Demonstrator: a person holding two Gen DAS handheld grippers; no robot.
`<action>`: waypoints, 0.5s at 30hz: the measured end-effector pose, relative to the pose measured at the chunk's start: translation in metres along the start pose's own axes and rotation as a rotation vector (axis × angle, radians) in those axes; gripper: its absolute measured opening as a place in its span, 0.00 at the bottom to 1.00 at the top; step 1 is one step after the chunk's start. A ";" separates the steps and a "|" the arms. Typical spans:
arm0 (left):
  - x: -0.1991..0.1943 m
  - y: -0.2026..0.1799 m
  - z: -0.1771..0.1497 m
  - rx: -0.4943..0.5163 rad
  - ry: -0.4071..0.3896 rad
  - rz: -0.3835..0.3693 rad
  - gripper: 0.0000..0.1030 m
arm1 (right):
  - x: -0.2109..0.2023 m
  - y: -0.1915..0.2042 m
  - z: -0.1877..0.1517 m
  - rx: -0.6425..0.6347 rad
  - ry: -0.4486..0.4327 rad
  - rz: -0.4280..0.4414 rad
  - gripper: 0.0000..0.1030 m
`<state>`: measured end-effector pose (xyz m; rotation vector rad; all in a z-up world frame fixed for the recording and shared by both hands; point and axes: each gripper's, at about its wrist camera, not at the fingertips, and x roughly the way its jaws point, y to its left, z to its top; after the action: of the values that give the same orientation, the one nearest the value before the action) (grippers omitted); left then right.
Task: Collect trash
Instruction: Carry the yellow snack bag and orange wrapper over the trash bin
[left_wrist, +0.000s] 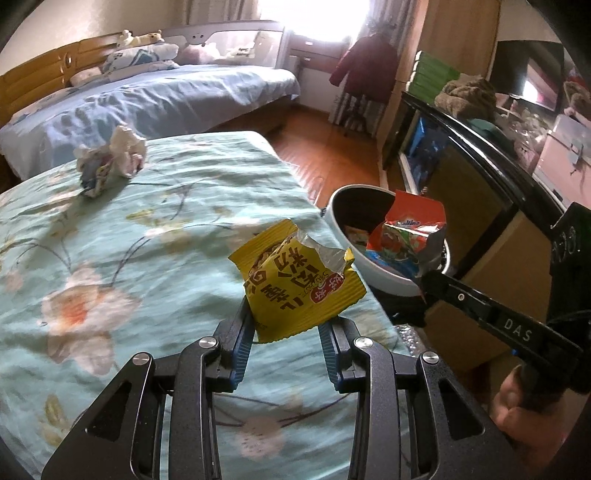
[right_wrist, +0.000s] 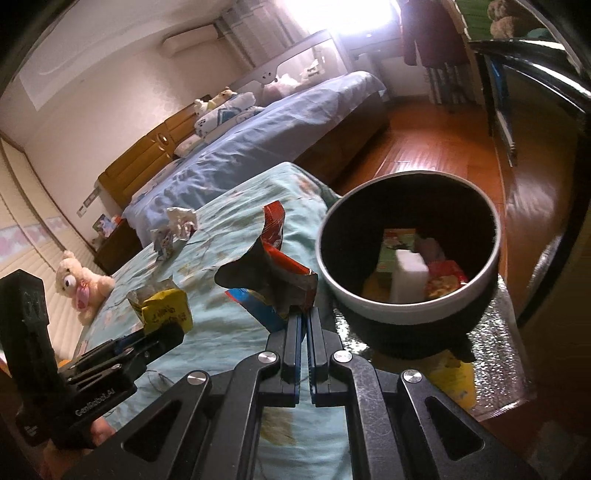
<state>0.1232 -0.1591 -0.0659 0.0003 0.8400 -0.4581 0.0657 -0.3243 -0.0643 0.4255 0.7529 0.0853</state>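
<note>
Bedroom, floral bedspread (left_wrist: 110, 229) — both tongs grip wrappers beside bin (right_wrist: 369, 312).

I see a bedroom with cream walls (right_wrist: 110, 74) and an orange wooden floor (left_wrist: 332, 147). A blue-sheeted bed (left_wrist: 166, 92) with a wooden headboard (left_wrist: 37, 77) stands beyond a floral teal bedspread (left_wrist: 110, 229). Strong daylight pours through the window (left_wrist: 314, 18).

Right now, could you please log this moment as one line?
left gripper: holds yellow wrapper | right gripper: holds red wrapper | bin: beside bed
</note>
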 end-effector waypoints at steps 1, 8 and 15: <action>0.001 -0.002 0.001 0.002 0.002 -0.003 0.31 | -0.001 -0.002 0.000 0.003 -0.003 -0.005 0.02; 0.010 -0.020 0.008 0.030 0.010 -0.025 0.31 | -0.009 -0.018 0.004 0.023 -0.021 -0.041 0.02; 0.019 -0.038 0.016 0.061 0.013 -0.051 0.31 | -0.016 -0.032 0.010 0.040 -0.040 -0.080 0.02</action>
<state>0.1307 -0.2038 -0.0617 0.0382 0.8400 -0.5320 0.0578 -0.3608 -0.0604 0.4335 0.7321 -0.0129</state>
